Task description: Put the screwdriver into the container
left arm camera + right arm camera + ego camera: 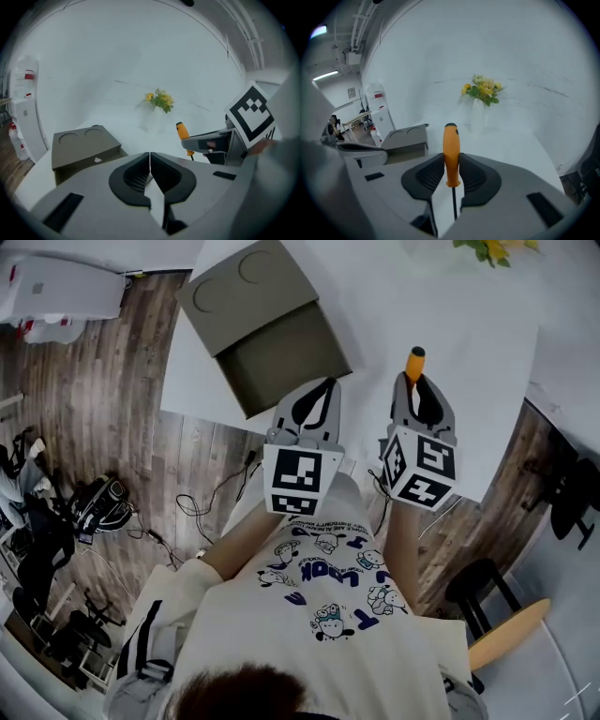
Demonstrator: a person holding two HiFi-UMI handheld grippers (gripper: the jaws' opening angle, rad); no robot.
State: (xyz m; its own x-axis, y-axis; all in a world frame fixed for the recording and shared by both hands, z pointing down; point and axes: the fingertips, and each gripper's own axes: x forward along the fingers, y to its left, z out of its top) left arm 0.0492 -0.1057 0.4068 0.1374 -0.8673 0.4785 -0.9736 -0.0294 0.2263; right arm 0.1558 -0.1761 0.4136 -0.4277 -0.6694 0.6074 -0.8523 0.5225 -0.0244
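An olive-grey container lies open on the white table, its lid with two round marks folded back. My right gripper is shut on the screwdriver, whose orange handle pokes forward past the jaws. In the right gripper view the handle is clamped between the pads, with the thin shaft running back towards the camera, and the container stands to the left. My left gripper hovers by the container's near right corner, jaws shut and empty. It sees the container and the screwdriver.
A vase of yellow flowers stands at the table's far side. The table's near edge runs just under both grippers. Cables lie on the wooden floor to the left, and a round stool stands at the right.
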